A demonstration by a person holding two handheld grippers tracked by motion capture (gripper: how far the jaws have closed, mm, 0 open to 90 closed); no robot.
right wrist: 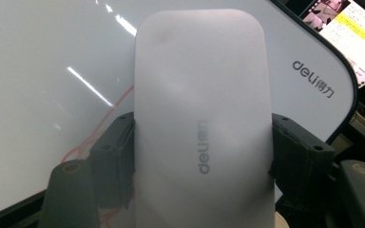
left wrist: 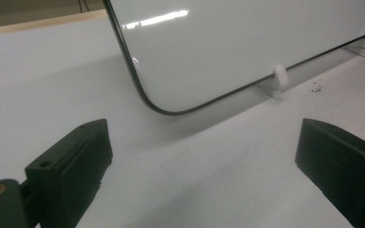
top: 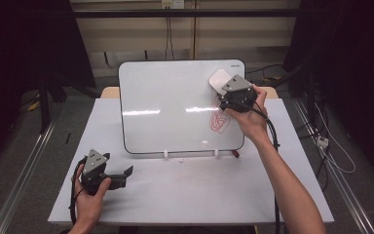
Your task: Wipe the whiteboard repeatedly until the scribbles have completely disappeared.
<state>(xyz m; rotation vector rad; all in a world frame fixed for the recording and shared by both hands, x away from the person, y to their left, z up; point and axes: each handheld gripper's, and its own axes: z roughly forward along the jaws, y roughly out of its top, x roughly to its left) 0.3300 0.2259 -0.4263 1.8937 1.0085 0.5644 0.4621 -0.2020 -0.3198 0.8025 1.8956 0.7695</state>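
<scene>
Right hand-held gripper (right wrist: pixel 202 156) clamping white eraser (right wrist: pixel 202 118) — against whiteboard (top: pixel 175 107), left hand-held gripper (left wrist: pixel 204 161) released

A lab or recording room: a white table (top: pixel 185 195) stands between black curtains (top: pixel 29 44) and metal floor rails (top: pixel 24 165), cables (top: pixel 331 151) trail over grey carpet, and a lit monitor (right wrist: pixel 347 33) glows behind.

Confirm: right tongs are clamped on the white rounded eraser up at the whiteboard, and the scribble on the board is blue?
Not quite. The scribble is red, not blue, as the high view shows. The rest holds: the right tongs are clamped on the white rounded plastic eraser at the white rounded-corner whiteboard.
</scene>
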